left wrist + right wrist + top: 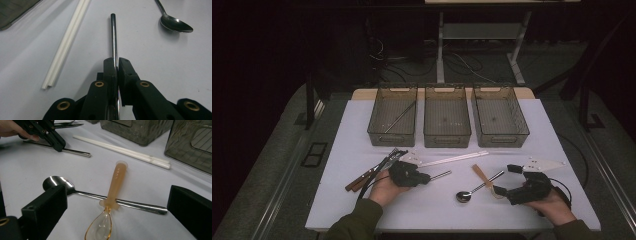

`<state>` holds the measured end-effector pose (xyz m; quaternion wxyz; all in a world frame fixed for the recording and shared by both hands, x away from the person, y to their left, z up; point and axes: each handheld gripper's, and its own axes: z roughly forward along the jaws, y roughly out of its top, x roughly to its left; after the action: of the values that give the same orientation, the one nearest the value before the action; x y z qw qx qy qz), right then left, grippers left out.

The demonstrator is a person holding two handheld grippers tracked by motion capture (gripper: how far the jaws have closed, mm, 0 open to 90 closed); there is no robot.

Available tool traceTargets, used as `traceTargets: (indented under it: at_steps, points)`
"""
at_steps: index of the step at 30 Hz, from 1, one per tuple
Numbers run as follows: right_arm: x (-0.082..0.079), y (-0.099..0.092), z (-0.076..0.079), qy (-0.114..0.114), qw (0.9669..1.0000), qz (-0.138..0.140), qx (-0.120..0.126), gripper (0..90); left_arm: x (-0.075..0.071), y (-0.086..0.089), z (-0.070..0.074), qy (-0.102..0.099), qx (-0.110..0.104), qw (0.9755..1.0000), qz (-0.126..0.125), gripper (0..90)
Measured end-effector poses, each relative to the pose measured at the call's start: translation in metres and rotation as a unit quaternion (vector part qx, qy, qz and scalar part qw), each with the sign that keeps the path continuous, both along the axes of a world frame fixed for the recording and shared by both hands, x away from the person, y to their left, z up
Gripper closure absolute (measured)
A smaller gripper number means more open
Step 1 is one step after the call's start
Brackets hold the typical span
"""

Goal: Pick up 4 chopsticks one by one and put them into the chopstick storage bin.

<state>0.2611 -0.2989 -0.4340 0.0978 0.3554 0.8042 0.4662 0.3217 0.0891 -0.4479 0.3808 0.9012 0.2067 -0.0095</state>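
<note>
Steel under my left gripper (117,65): its jaws are pinched on a metal chopstick (113,37) lying flat on the white table (155,65), gripped near one end. I judge it thin, rigid, slick and apt to swivel, so a hold nearer the middle is safer. My right gripper (120,205) stands spread wide over the amber plastic spoon (113,192), light and slightly flexible, best taken by its handle.

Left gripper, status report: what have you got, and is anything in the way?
Left gripper shut on metal chopstick, flat on table. Right gripper open over amber spoon. White chopsticks alongside, not touching.
</note>
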Motion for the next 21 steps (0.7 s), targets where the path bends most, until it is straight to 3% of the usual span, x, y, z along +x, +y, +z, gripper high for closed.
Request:
traceTargets:
  at_steps: [10, 21]
  points:
    - [0.001, 0.000, 0.000, -0.001, 1.0000, 0.000, 0.000, 2.8, -0.001, -0.001, 0.010, 0.009, -0.012, 0.9998, 0.015, 84.5]
    - [0.001, 0.000, 0.000, 0.000, 1.0000, 0.000, -0.002, 2.8, -0.002, 0.011, 0.038, -0.021, -0.072, 0.9966, 0.033, 84.4]
